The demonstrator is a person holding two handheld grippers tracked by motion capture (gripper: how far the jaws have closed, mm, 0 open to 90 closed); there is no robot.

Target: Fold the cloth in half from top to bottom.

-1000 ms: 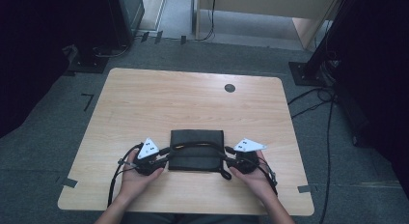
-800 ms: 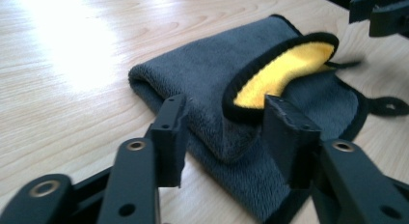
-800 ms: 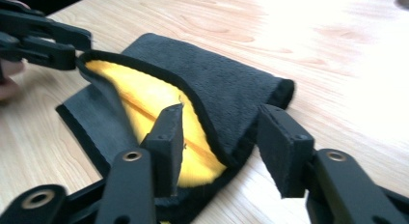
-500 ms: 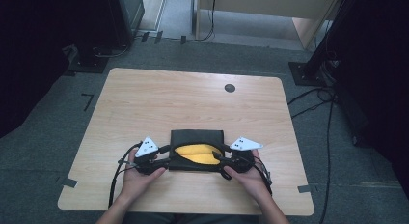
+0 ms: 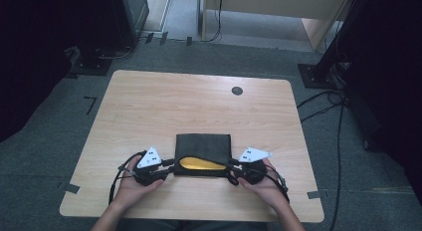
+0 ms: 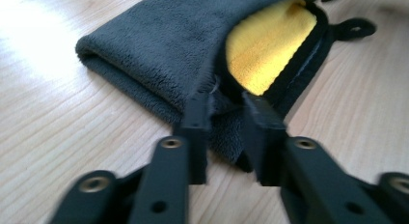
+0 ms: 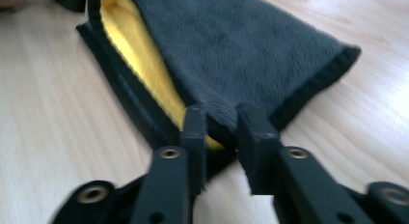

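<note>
A dark grey folded cloth (image 5: 203,144) lies near the front edge of the wooden table (image 5: 199,106), and its near edge gapes to show a yellow inner side (image 5: 201,164). My left gripper (image 5: 171,164) is at the cloth's left near corner and my right gripper (image 5: 233,166) at its right near corner. In the left gripper view the jaws (image 6: 224,105) have just been closing and pinch the grey cloth (image 6: 159,45) beside the yellow side (image 6: 265,45). In the right gripper view the jaws (image 7: 222,118) have also just been closing, with a fold of cloth (image 7: 251,45) between them.
A black round cap (image 5: 237,90) sits in the tabletop at the back right. A small black loop (image 6: 354,28) hangs off the cloth's far corner. Tape marks the table's front corners. Cables (image 5: 338,116) and dark stands are on the floor around it.
The cloth lay shut and all dark a second ago. Its near top edge has since been raised between the two grippers, so the yellow inside shows.
</note>
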